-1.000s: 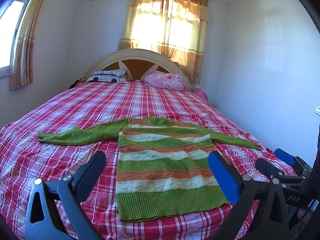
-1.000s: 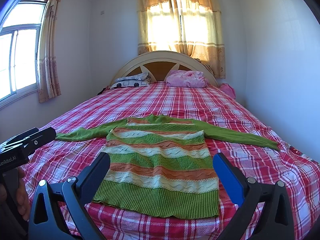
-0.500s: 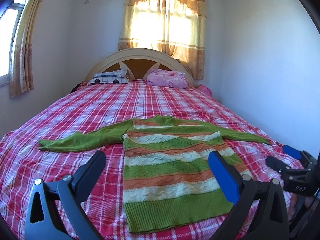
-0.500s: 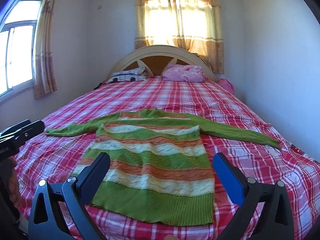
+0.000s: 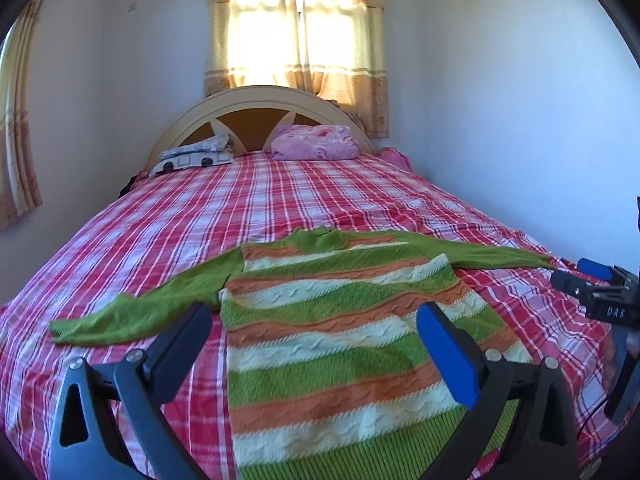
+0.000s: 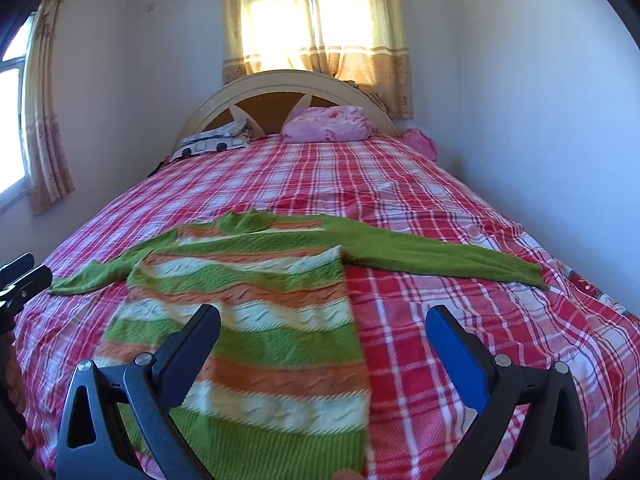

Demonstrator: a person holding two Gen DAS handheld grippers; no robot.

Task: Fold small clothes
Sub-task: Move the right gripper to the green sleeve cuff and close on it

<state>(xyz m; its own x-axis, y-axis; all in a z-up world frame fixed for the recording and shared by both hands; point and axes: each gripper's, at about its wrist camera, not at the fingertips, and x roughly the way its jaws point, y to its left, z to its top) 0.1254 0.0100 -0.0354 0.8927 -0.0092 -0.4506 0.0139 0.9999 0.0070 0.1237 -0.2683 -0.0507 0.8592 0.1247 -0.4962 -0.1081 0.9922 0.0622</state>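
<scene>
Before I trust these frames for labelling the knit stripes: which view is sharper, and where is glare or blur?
Left wrist: sweater fairly crisp, only its near hem soft; window behind the curtain blown out. Right wrist: near half of the sweater smeared by motion blur, far sleeve sharper; same window glare at the curtain. Both views bend the walls, fisheye.

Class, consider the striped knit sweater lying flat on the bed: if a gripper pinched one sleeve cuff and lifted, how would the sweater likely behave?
The sweater is probably floppy: it lies flat, following the plaid bedspread. Lifted by one cuff, the long sleeve would likely rise first, the body trailing and sagging. Its chunky ribbed knit suggests it may stretch rather than slip from the pinch.
</scene>
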